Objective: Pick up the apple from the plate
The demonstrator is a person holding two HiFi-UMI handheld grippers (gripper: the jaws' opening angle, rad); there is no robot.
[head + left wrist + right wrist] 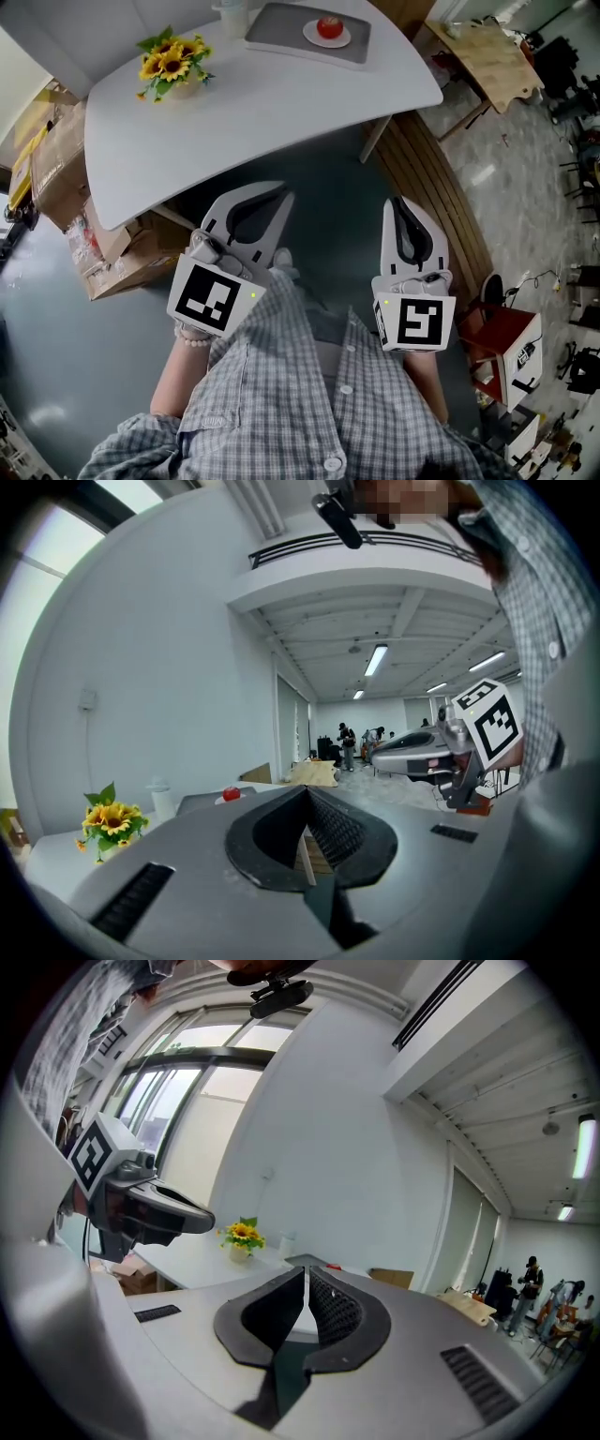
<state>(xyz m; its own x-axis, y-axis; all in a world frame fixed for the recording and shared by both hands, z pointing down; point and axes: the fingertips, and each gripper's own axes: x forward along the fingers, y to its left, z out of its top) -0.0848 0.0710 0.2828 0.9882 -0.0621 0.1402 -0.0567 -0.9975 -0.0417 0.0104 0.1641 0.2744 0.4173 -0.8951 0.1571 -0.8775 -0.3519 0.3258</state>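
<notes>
Head view: we hold left gripper (279, 195) & right gripper (396, 202) w/ jaws clenched, both empty, well apart from apple (329, 26) on plate (311, 38) at desk (262, 103) far side.

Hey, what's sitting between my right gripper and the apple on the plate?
In the head view, only floor, bare white table and the near rim of the grey tray lie between the right gripper and the apple; the sunflowers stand off left.

Left gripper (274, 199), right gripper (407, 208) held side by side, level, both jaws closed, empty
</notes>
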